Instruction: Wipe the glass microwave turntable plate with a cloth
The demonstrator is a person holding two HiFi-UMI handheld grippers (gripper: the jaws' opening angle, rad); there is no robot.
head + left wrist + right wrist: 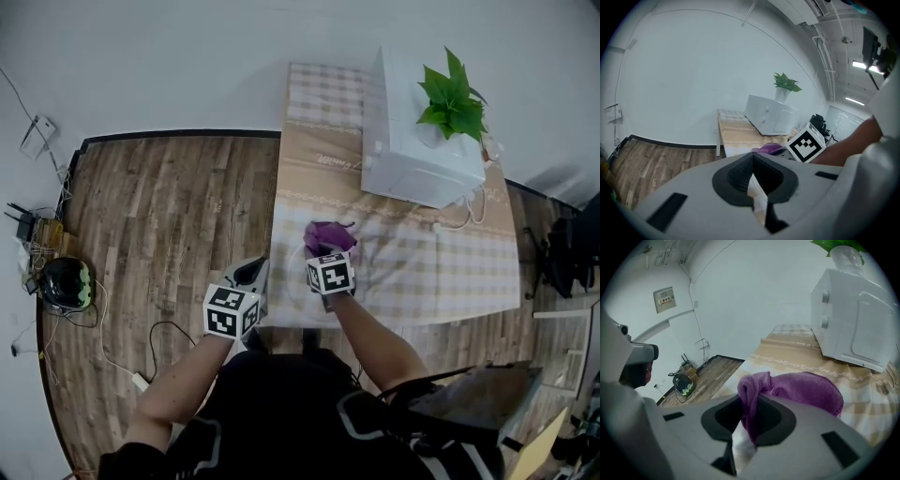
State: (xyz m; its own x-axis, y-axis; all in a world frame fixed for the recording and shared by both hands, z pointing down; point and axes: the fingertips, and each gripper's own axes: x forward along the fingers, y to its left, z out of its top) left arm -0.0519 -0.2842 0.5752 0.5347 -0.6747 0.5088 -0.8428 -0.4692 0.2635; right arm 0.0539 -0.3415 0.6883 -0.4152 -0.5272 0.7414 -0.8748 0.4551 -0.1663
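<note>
Right-hand gripper (752, 404) is clamping a fold of the purple cloth (801, 390) between its jaws, with the rest of the cloth bunching out ahead of the tips toward the microwave (422, 150). It is hovering over the near left corner of the table (441, 262). The glass plate (298, 281) is showing there only as a faint clear disc lying flat on the checked tablecloth, partly under the gripper.

The left gripper (752, 161) is waiting just beside that table corner with its jaws closed together at the tips. Whether they are pinching the clear rim is not something I can tell.

The step in hand seems to be getting the cloth down onto the glass. To do it well, the person should be pressing the loose lump of cloth, not the jaw tips, against the plate, and sweeping in arcs that follow the rim from the edge in toward the middle. Light downward pressure matters, since the plate is sitting near the table edge and could slide on the tablecloth. Steadying the near rim with the left gripper would be helping here.

Being round, the plate has no long axis; it is lying with its broad face up. The cloth's bulk is running forward along the line of the right jaws.
</note>
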